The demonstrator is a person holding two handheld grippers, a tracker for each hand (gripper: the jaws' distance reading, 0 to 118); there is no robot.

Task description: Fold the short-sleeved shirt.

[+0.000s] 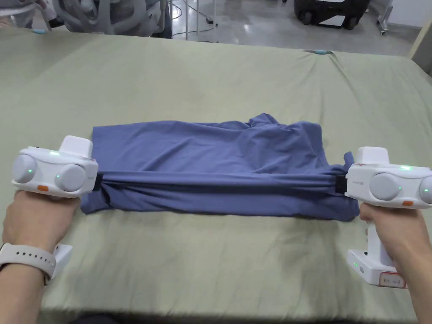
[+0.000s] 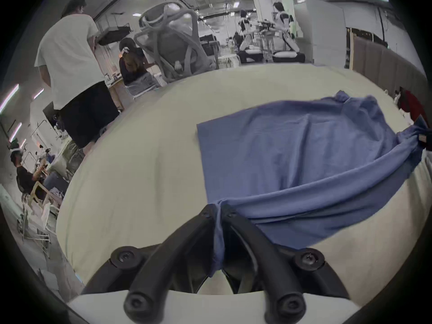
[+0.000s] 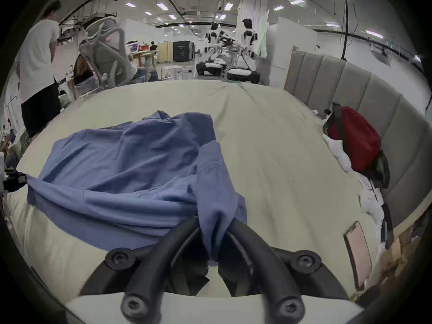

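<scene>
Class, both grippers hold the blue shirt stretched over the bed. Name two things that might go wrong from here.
1. Each gripper, left and right, pinches just a small bunch of the shirt, pulled taut between them; the cloth may slip out.
2. The right end of the shirt lies rumpled, so the fold may trap creases or land uneven.

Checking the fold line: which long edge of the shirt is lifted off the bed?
The near edge of the shirt, stretched taut between the left hand-held gripper and right hand-held gripper; the far edge lies flat.
</scene>
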